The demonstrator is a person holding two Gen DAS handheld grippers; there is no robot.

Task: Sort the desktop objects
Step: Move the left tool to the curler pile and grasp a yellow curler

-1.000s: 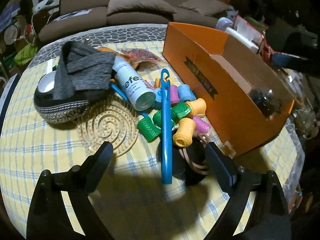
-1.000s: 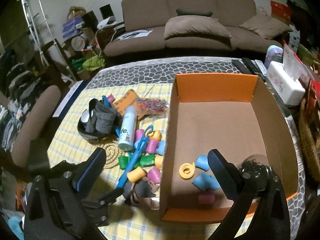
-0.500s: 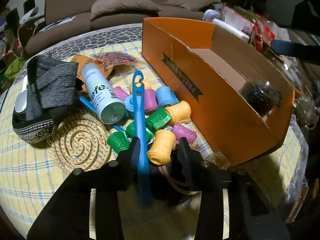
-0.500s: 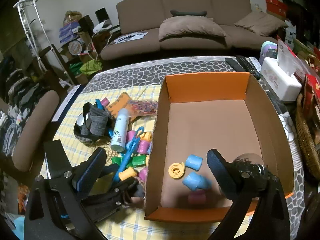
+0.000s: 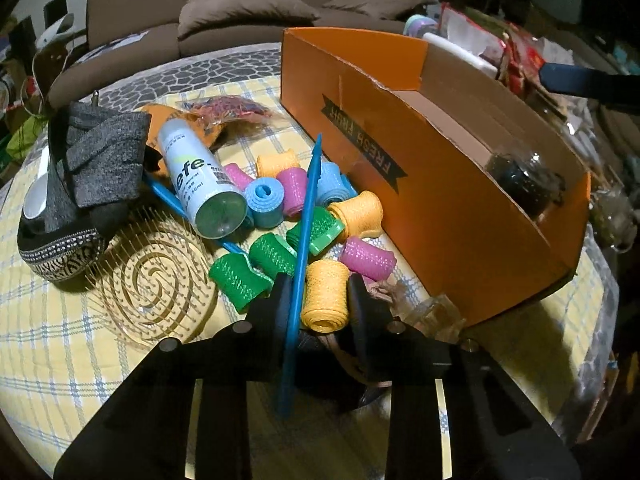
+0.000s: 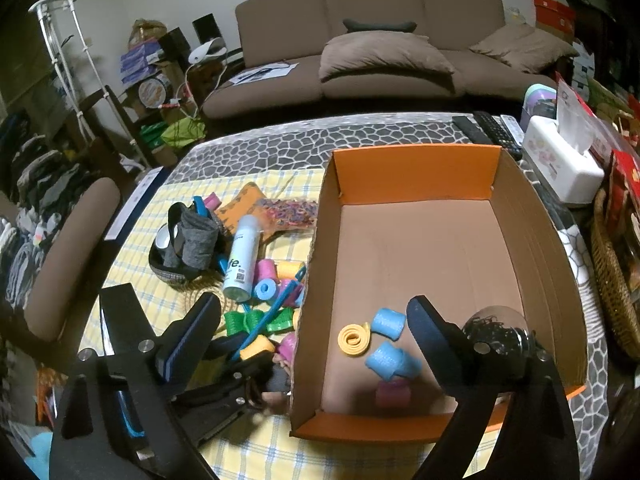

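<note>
A pile of coloured hair rollers (image 5: 304,224) lies on the checked cloth beside an orange cardboard box (image 5: 448,208). My left gripper (image 5: 318,302) is shut on a yellow roller (image 5: 325,296) at the near end of the pile, with a blue comb (image 5: 302,248) pinched beside it. In the right wrist view the box (image 6: 412,176) holds several rollers (image 6: 386,350) and a jar of dark bits (image 6: 496,332). My right gripper (image 6: 312,340) is open and empty above the box's near left corner.
A white spray can (image 5: 200,176), a round gold brush (image 5: 152,284) and a grey and black shoe (image 5: 76,184) lie left of the pile. A bag of small bands (image 5: 228,106) lies behind. A tissue box (image 6: 560,160) and remotes (image 6: 484,128) sit at the back right.
My left gripper moved forward into the pile and closed on the yellow roller, tilting the blue comb up. My right gripper stayed open and drifted slightly.
</note>
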